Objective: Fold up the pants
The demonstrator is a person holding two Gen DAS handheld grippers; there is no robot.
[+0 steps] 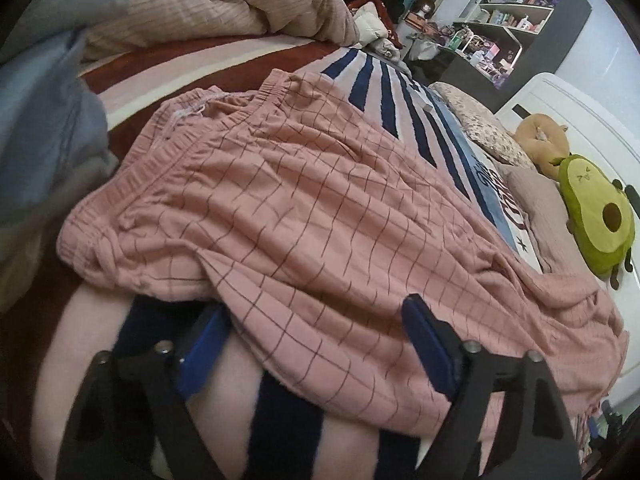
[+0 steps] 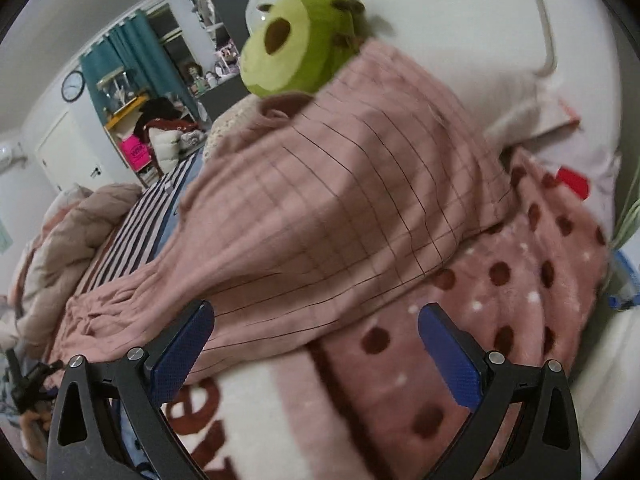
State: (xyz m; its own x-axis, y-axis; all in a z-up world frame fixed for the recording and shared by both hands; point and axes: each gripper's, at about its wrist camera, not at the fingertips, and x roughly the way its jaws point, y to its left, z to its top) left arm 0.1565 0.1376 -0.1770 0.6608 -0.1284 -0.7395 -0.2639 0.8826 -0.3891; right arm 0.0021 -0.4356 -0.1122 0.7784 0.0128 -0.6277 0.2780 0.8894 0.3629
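- Bedroom scene: a bed (image 1: 132,80) with a striped blanket, a rumpled duvet (image 1: 224,4) at its far side and an avocado plush (image 1: 596,220) by the headboard.
- Pink checked pants (image 1: 304,208) lie spread along the bed, wrinkled, waistband at the far end; no fold looks made yet, though blur hides the leg ends.
- Left gripper (image 1: 316,340) hovers wide over the near edge of the pants, gripping nothing.
- Right gripper (image 2: 316,344) is also wide and empty, above the pants' edge and a polka-dot blanket (image 2: 500,300).
- Folding appears about to begin.
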